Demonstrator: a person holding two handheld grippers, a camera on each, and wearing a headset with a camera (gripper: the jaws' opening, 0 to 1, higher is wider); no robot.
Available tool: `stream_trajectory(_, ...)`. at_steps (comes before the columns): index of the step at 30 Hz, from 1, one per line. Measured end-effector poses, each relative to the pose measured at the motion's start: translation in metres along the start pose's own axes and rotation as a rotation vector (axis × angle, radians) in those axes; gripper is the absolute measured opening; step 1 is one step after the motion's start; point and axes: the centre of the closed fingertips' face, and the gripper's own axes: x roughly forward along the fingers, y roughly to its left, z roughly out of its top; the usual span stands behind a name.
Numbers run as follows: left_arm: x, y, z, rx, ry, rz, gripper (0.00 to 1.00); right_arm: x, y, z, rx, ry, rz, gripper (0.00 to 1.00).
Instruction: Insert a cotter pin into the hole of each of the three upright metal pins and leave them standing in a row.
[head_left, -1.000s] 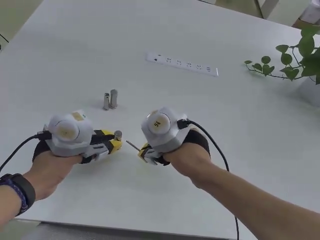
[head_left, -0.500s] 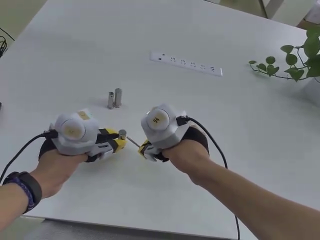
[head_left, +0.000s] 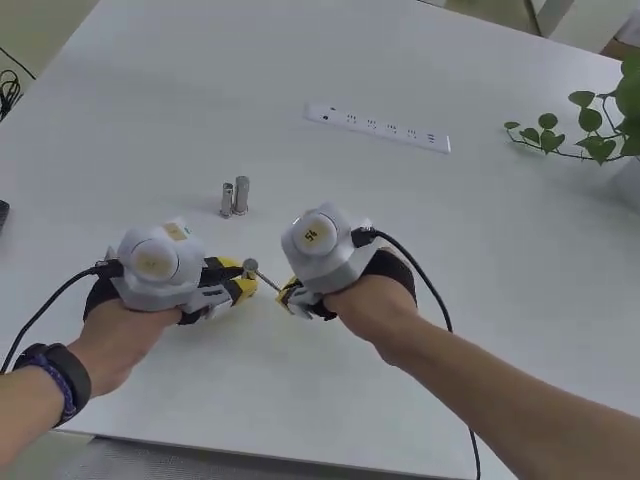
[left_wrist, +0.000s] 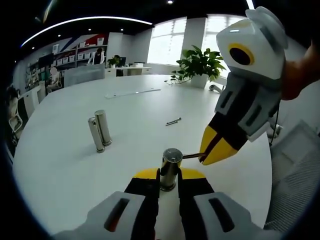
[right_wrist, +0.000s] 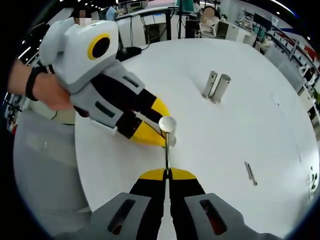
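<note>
Near the tabletop's (head_left: 300, 390) front edge, the left claw (left_wrist: 169, 176) pinches one upright metal pin (left_wrist: 171, 159) — the right claw (right_wrist: 167, 175) pinches a cotter pin (right_wrist: 167, 150), lying level, its tip meeting the metal pin just under its head.

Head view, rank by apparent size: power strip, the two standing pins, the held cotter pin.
1. Power strip, clearly largest.
2. Right standing pin and left standing pin: near alike, not ranked.
3. Cotter pin in the right gripper: a thin sliver, partly hidden.
</note>
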Motion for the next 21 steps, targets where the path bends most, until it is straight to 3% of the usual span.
stream_trajectory(21,0.0001,-0.0007,0.0005,0.038,0.008,0.012,0.11,-0.0029,0.0011,0.0055,0.004,0.004,-0.007,0.02)
